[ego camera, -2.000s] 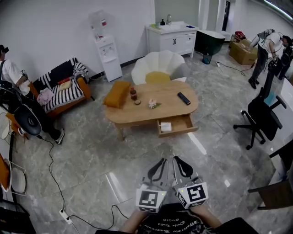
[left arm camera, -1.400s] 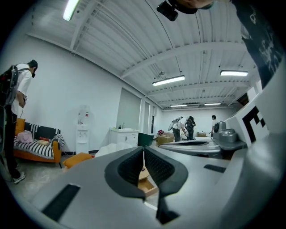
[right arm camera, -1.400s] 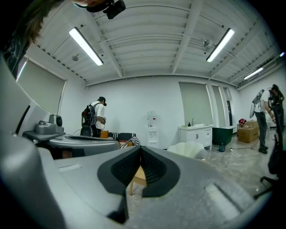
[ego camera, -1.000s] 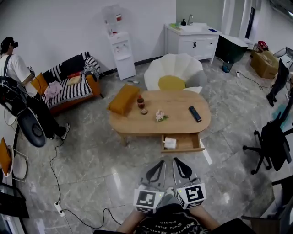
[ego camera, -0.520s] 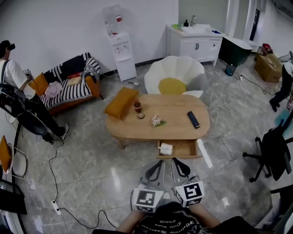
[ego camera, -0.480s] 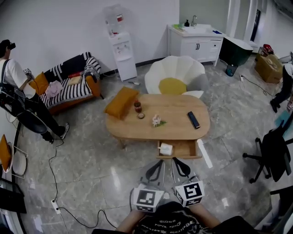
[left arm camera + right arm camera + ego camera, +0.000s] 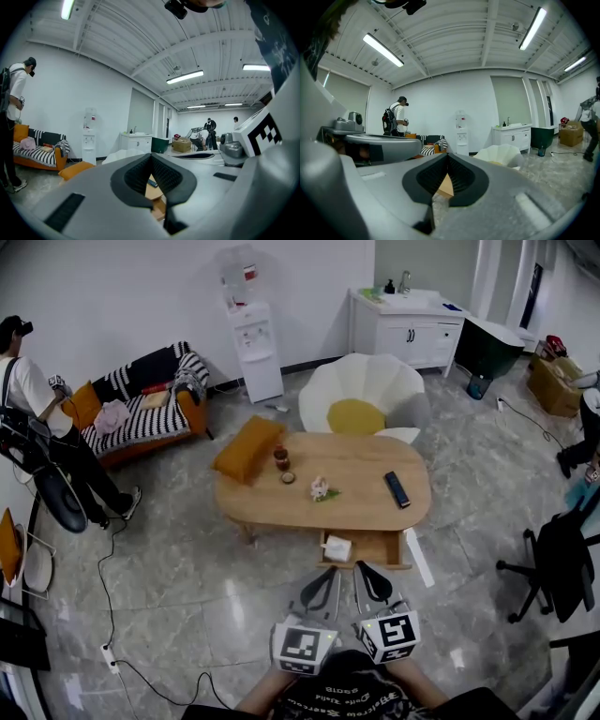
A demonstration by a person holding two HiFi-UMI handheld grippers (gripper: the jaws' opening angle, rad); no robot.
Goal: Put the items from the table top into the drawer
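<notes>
An oval wooden table (image 7: 356, 507) stands on the floor ahead of me. On it are a small brown jar (image 7: 281, 458), a round lid (image 7: 289, 477), a small flower piece (image 7: 321, 489) and a black remote (image 7: 397, 489). An orange cushion (image 7: 248, 449) lies on its left end. The table's drawer (image 7: 375, 547) is pulled open toward me and holds a white item (image 7: 337, 547). My left gripper (image 7: 328, 574) and right gripper (image 7: 362, 568) are side by side just short of the drawer, both shut and empty. The left gripper (image 7: 151, 157) and right gripper (image 7: 447, 157) show their pads meeting at the tips.
A white petal-shaped chair (image 7: 361, 395) stands behind the table, with a water dispenser (image 7: 248, 324), a striped sofa (image 7: 141, 409) and a white cabinet (image 7: 408, 324) along the wall. A person (image 7: 28, 399) stands at far left. A black office chair (image 7: 562, 549) is at right; a cable (image 7: 112, 652) runs over the floor.
I have walked closer: the table and its open drawer sit nearer to the grippers than before. Both grippers stayed shut and side by side.
</notes>
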